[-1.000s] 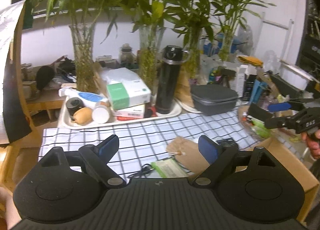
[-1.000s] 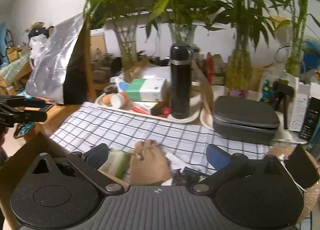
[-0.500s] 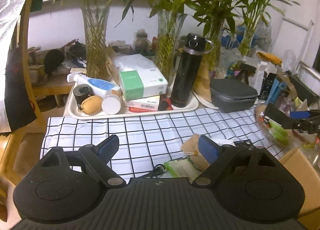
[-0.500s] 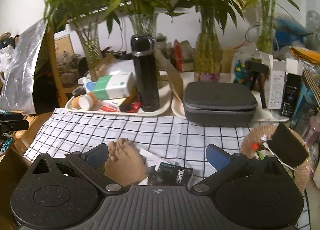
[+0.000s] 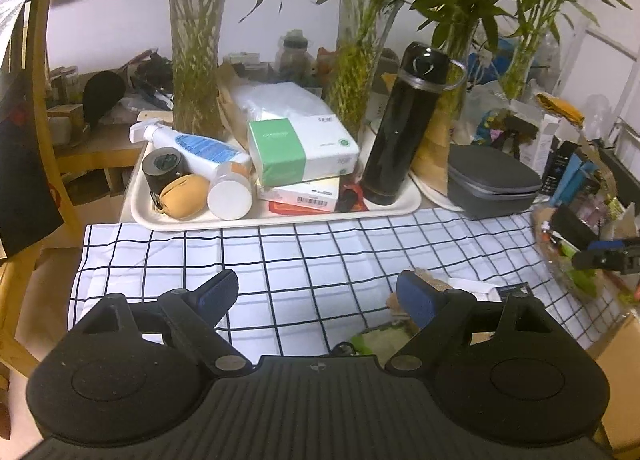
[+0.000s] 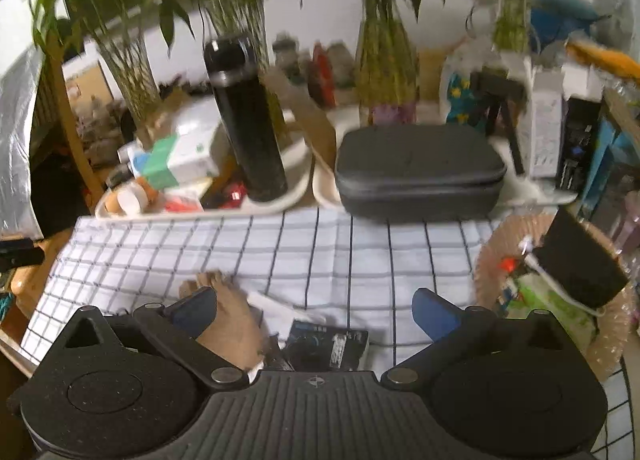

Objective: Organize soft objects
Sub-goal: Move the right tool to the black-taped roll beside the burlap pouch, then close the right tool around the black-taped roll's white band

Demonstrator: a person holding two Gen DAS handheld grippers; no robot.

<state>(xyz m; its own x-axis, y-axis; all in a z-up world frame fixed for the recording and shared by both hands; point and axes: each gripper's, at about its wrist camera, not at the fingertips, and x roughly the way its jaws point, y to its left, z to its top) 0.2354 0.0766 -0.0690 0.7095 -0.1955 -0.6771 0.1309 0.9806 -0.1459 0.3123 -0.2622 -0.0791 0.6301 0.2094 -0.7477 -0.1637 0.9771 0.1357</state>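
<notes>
Left gripper (image 5: 316, 296): we see its blue fingers (image 5: 218, 292) spread wide, holding nothing. Right gripper (image 6: 314, 310): fingers (image 6: 434, 314) equally wide, empty. Between and just below the right fingers lie a tan soft pouch (image 6: 224, 316), touching the left finger, a white sheet (image 6: 276, 310) and a dark packet (image 6: 328, 344), all on the checked cloth (image 6: 280, 252) covering the bench. Beyond stand a grey case (image 6: 416, 171) and black flask (image 6: 246, 119). We judge it best to centre the pouch between the fingers, clear of the packet, before closing.
</notes>
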